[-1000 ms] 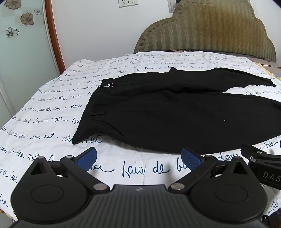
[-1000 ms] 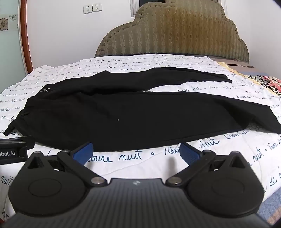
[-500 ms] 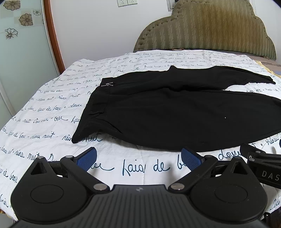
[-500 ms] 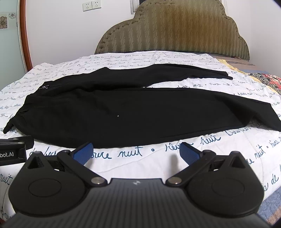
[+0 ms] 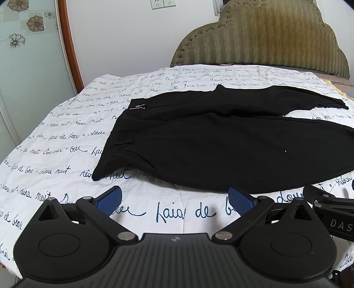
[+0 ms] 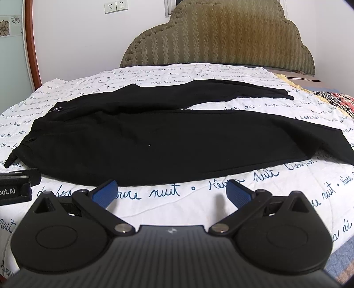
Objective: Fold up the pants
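We see the left gripper (image 5: 174,200) released, blue pads (image 5: 109,199) spread wide with nothing between them, hovering over bare bedsheet (image 5: 66,124) just short of the near edge of the pants (image 5: 221,146). The right gripper (image 6: 171,191) is likewise released, pads (image 6: 237,191) wide apart and empty, over the sheet just in front of the pants' lower edge. Each gripper shows at the edge of the other's view: part of the right one at the right side of the left wrist view, part of the left one at the left edge of the right wrist view, so the two sit side by side near the bed's front. The black pants lie flat and unfolded across the white script-printed sheet, waistband (image 5: 124,133) to the left, legs running right; the near leg (image 6: 243,141) is broad and closest to us, the far leg (image 6: 221,90) thinner behind it, with a wedge of sheet between their ends. A small metal zipper pull (image 5: 137,107) shows near the waistband's far corner. Behind the bed stands an olive padded headboard (image 6: 221,37), with wall sockets (image 6: 116,6) on the white wall and a wood-framed panel (image 5: 68,44) at the left.
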{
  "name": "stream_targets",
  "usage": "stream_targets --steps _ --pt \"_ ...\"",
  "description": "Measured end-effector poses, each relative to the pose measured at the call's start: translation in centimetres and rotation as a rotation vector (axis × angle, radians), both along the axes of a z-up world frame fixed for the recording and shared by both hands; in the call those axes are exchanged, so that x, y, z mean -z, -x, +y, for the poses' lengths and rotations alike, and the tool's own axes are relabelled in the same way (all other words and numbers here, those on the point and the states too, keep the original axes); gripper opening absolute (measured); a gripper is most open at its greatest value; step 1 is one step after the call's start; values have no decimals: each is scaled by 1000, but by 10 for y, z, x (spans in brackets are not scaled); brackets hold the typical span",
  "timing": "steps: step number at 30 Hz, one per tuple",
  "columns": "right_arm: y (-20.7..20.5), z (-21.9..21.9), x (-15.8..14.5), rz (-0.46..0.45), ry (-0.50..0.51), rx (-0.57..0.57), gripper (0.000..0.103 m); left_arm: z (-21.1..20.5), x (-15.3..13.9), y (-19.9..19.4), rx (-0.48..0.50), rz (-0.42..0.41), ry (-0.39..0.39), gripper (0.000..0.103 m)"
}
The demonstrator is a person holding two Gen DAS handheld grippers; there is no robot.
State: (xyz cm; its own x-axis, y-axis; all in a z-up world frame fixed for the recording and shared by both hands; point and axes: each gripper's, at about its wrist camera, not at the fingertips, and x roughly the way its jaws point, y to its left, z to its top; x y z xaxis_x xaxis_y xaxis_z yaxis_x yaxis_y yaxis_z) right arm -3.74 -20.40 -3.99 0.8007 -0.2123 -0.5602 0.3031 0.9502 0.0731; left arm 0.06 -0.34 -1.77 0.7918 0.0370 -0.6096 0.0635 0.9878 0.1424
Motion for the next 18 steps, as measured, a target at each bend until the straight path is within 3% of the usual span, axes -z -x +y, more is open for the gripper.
stream_targets --steps 18 --pt "-5 2 -4 17 9 -43 103 7 0 -13 -1 15 13 103"
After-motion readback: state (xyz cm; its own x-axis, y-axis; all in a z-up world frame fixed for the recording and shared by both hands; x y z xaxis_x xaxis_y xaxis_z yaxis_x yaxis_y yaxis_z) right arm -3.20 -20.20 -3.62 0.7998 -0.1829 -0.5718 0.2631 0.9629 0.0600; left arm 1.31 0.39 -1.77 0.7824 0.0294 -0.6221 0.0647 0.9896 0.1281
